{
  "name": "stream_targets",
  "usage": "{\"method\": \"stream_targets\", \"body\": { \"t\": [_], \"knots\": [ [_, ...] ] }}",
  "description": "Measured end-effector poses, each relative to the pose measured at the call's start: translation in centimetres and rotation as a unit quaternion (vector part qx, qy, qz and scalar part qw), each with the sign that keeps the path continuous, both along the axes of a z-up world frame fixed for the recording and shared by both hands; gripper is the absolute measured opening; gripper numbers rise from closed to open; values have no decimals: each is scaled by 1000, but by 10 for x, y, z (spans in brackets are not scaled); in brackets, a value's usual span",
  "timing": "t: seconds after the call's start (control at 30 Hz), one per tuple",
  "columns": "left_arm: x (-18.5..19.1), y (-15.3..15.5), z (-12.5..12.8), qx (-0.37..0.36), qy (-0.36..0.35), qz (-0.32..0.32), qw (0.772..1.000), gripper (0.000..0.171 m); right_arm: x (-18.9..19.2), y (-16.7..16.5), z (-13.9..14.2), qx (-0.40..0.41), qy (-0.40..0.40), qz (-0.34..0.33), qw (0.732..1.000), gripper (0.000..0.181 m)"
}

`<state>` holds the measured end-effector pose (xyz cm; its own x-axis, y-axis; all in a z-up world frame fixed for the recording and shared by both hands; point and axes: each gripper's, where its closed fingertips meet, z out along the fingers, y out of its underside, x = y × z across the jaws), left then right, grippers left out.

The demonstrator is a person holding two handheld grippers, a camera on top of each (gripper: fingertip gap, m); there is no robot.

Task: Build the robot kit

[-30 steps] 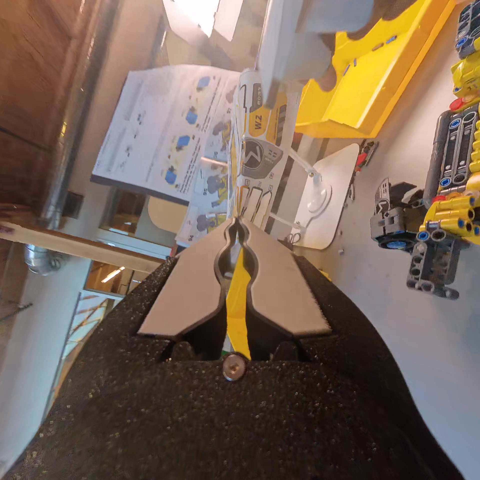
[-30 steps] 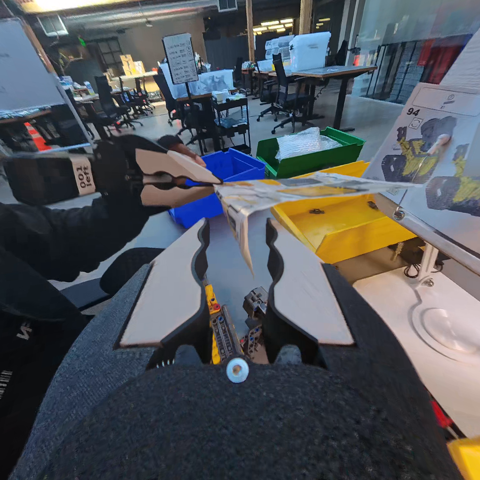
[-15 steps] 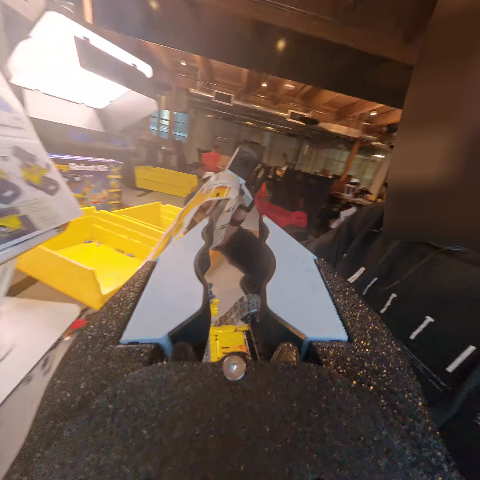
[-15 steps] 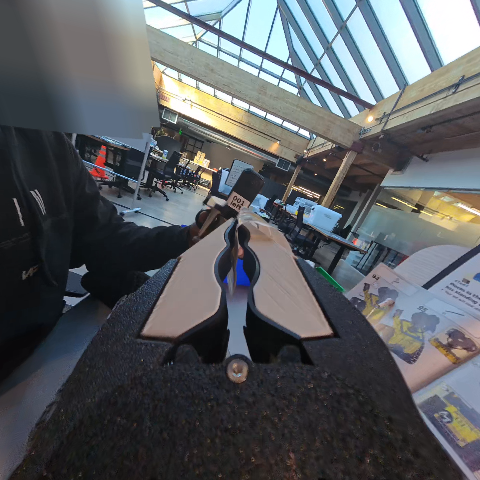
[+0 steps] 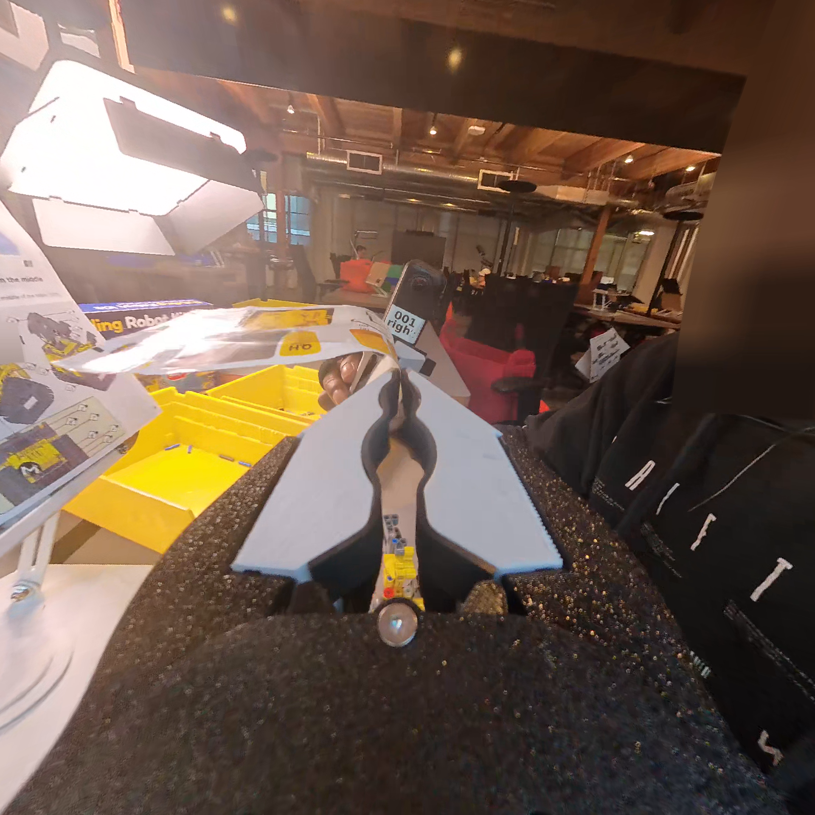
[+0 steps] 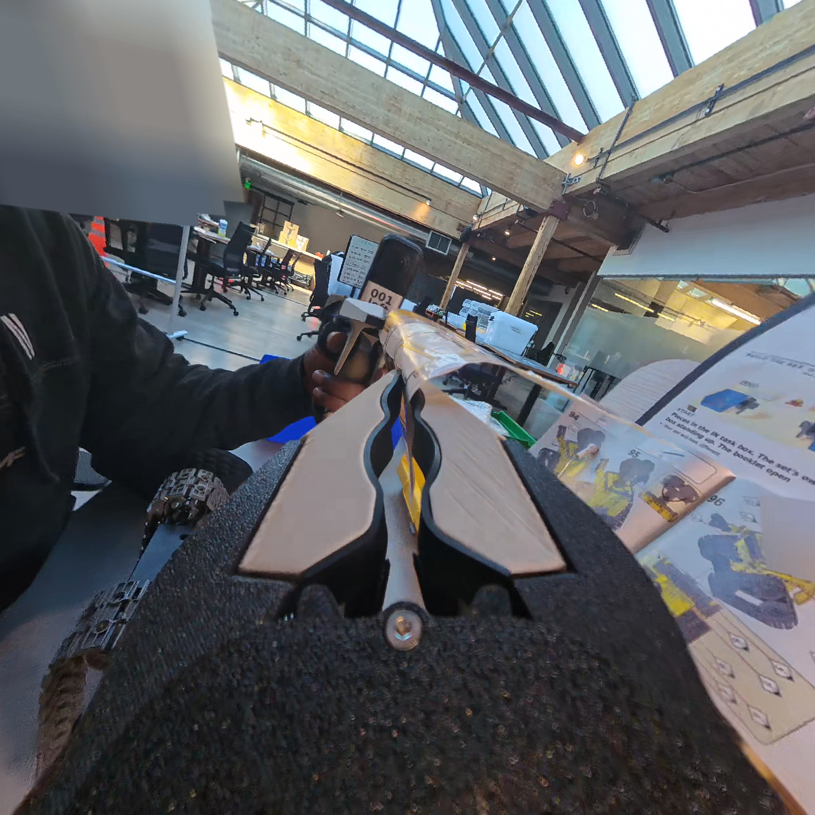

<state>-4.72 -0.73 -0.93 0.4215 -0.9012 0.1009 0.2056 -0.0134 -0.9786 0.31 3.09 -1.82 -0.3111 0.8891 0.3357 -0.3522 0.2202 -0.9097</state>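
A glossy sticker sheet (image 5: 247, 339) with yellow and grey printing hangs in the air between both grippers. My left gripper (image 5: 399, 375) is shut, its tips pinching the sheet's curled right end. My right gripper (image 6: 403, 381) is shut on the same sheet (image 6: 441, 348), which runs off to the right. The two grippers face each other tip to tip: the right one shows just beyond the left's tips in the left wrist view (image 5: 419, 344), and the left one shows beyond the right's tips in the right wrist view (image 6: 361, 339), held by a bare hand.
Yellow bins (image 5: 176, 476) lie below left. An open instruction booklet on a white stand (image 6: 661, 485) stands beside the grippers. A yellow and grey brick model (image 5: 399, 569) and its black tracks (image 6: 185, 498) sit on the grey table. A person's black sleeve (image 6: 176, 397) is close.
A second ago only my left gripper held the sheet and my right was open. The right shut on it, the left opened briefly, and now the left has shut on the sheet again.
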Motion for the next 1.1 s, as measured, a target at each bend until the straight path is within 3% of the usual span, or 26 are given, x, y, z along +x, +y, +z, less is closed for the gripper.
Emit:
{"method": "stream_targets", "body": {
  "t": [0.17, 0.27, 0.33, 0.43, 0.5, 0.6, 0.73, 0.8, 0.87, 1.1],
  "knots": [
    [-12, 2, 0, 29, 23, 49, 998, 0, -8, 1, -6, -65, -23, 40, 997, 0],
    [-17, 3, -4, 39, 50, 71, 995, 0, -20, 7, -21, -105, -87, 40, 990, 0],
    [-22, 5, -9, 37, 73, 90, 993, 0, -26, 21, -31, -90, -116, -11, 989, 18],
    [-31, 10, -14, 29, 98, 117, 988, 0, -20, 42, -24, -26, -111, -112, 987, 46],
    [-32, 12, -20, 24, 119, 125, 985, 0, -11, 41, -12, 48, -92, -166, 981, 50],
    [-23, 17, -36, 14, 155, 123, 980, 0, -12, 13, -6, 152, -77, -191, 967, 49],
    [3, 17, -59, 8, 203, 94, 975, 0, -40, -13, -50, 254, -143, -180, 940, 48],
    [12, 15, -69, 8, 228, 84, 970, 0, -49, -16, -65, 258, -157, -168, 938, 46],
    [16, 15, -73, 12, 243, 89, 966, 0, -49, -23, -70, 248, -161, -140, 945, 28],
    [17, 18, -70, 12, 216, 89, 972, 0, -46, -19, -64, 192, -148, -117, 963, 12]
  ]
}}
